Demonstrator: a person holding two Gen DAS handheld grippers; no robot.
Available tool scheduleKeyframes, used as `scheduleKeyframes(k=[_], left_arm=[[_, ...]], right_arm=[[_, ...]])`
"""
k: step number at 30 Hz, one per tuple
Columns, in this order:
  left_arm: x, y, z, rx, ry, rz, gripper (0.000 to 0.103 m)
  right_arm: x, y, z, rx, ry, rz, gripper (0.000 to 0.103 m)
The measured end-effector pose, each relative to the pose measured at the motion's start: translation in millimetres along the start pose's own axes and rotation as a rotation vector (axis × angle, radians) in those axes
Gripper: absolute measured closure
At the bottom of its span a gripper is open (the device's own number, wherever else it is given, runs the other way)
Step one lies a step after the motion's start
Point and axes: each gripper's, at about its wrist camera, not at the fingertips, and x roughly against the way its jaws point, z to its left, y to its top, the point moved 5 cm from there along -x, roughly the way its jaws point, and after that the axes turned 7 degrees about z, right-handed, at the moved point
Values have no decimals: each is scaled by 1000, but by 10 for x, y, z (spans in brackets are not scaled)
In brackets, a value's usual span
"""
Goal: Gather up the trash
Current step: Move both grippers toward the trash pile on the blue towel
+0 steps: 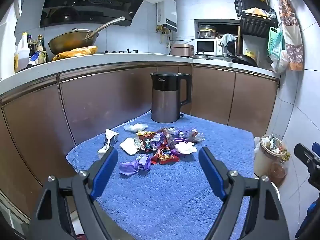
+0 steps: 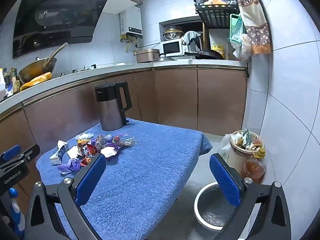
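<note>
Both your left gripper (image 1: 158, 156) and right gripper (image 2: 158, 165) hang wide and empty. Collecting hasn't begun: reach for the wrapper pile (image 1: 160, 145) on the blue towel (image 1: 220, 146), the steel bin (image 2: 210, 210) waiting near right.

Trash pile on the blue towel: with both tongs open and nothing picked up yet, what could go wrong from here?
1. The wrappers overlap loosely, so a pinch by the left tongs may drag neighbours off the towel.
2. The kettle stands just behind the pile; a deep reach could bump it.
3. The bin by the wall already looks heaped, so added trash may spill; the steel bin has room.
</note>
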Motion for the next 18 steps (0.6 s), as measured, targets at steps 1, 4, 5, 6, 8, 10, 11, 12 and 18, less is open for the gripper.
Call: scheduleKeyframes(k=[1,4,5,6,8,10,11,12,18], left_arm=[[-26,8,4,0,2,2,21],[-75,31,15,-4,9,-7,21],[-86,44,15,-5,11,-13,21],[-94,59,16,-6,10,-19,21],[-98,88,28,-5,14,-41,21],[-103,118,39,-7,13,-61,21],[-112,126,47,-8,12,-67,21],[-127,131,57,-10,11,-70,21],[-192,118,223,-8,9,-57,21]], right_arm=[[-18,12,-2,-2,4,-1,0],[-66,54,-15,-5,2,-6,0],[-82,69,-21,-5,-4,-6,0],[-98,83,-27,-6,-5,-7,0],[-133,107,-38,-12,-6,-6,0],[-170,131,-43,-13,-9,-8,0],[-186,153,-38,-3,-16,-8,0],[-206,171,-39,0,-17,-9,0],[-333,253,-37,17,9,-23,0]])
